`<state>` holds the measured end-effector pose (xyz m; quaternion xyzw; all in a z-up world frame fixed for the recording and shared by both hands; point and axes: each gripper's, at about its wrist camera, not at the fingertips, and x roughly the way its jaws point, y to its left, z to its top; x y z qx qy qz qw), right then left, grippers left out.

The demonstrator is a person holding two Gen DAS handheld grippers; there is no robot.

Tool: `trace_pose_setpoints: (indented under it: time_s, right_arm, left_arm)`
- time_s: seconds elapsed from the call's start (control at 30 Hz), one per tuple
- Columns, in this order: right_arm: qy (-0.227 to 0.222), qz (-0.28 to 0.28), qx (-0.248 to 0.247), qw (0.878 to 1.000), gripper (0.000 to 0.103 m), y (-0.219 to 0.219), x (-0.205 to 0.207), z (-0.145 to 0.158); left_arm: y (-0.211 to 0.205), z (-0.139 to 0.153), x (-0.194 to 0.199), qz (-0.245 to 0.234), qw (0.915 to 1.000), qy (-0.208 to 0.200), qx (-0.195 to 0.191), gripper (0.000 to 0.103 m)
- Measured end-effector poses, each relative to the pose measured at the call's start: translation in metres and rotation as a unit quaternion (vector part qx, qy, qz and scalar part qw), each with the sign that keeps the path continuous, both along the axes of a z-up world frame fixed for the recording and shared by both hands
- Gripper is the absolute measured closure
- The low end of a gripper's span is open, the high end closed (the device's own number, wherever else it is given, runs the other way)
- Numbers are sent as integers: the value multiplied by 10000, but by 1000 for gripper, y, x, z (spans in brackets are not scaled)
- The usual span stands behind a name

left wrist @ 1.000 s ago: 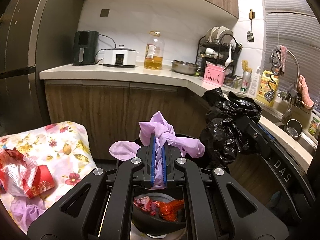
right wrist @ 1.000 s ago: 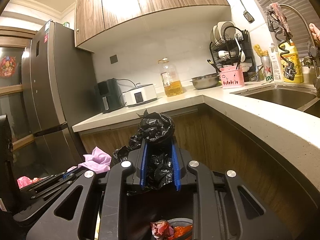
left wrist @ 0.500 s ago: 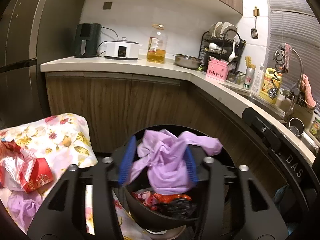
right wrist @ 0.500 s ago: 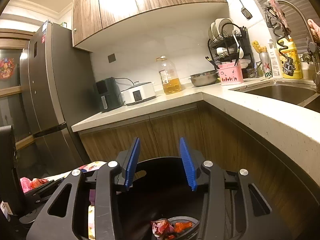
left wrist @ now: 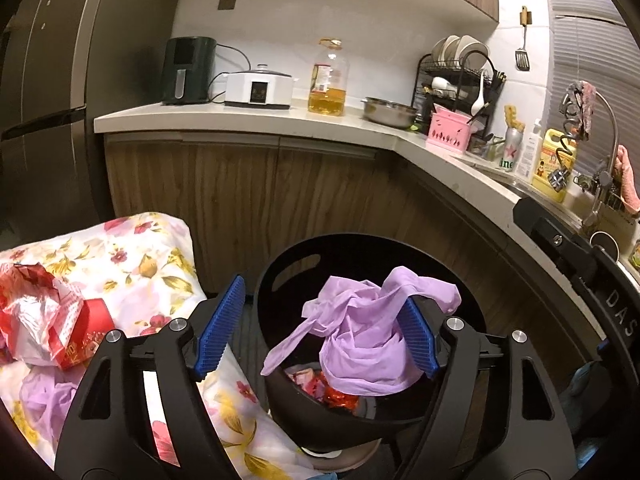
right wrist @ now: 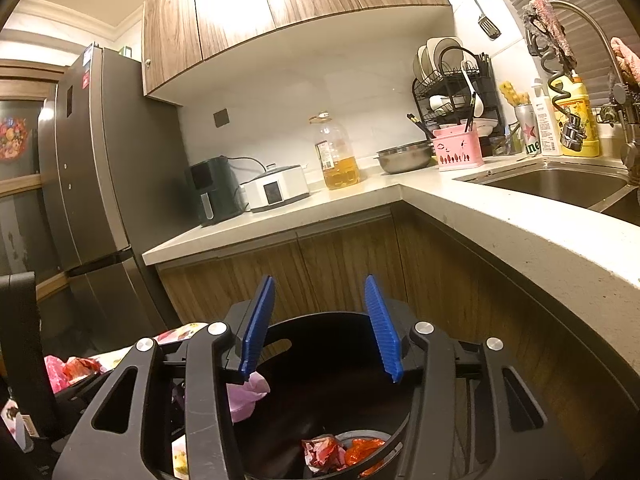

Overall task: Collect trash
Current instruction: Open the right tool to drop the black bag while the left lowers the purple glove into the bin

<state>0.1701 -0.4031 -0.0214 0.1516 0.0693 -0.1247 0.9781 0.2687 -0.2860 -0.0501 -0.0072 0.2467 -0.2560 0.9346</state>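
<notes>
Left gripper [left wrist: 320, 330]: ribbed blue pads, jaws opening; crumpled lilac plastic bag [left wrist: 360, 344] drapes against the right pad, over the bin.
Right gripper [right wrist: 320, 326]: jaws opening, nothing between.
Bin [left wrist: 280, 280]: round, glossy black, holding crinkled red wrappers [right wrist: 324, 452].
Cloth [left wrist: 132, 264]: soft floral, beside the bin, bearing shiny red packaging [left wrist: 44, 320].

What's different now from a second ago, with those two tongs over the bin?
Both tongs let go. The left tongs, earlier clamped on the purple bag, are opening; the bag sags over the black bin, clinging to one pad. The right tongs, also opening, dropped a black bag, now out of sight. The red wrappers on the flowered cloth stayed put.
</notes>
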Motion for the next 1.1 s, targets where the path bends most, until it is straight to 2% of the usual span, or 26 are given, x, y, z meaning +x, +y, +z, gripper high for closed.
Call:
trace_pose_setpoints:
  time_s: [0.2, 0.67, 0.87, 1.03, 1.1]
  right_arm:
    - [-12, 16, 13, 10000, 54, 0, -1, 0]
    - [-50, 60, 9, 10000, 53, 12, -11, 4]
    - [-39, 100, -17, 9999, 53, 21, -15, 6]
    - [-79, 78, -82, 9999, 53, 26, -22, 9]
    - [-85, 44, -66, 9999, 53, 24, -24, 8]
  left_arm:
    - [1, -15, 1, 86, 9993, 244, 253, 25]
    - [16, -38, -14, 230, 9967, 494, 594, 19]
    - [21, -41, -19, 230, 9960, 595, 623, 17]
    - [5, -39, -7, 163, 9942, 589, 879, 17]
    - [0, -33, -3, 147, 9945, 590, 856, 17]
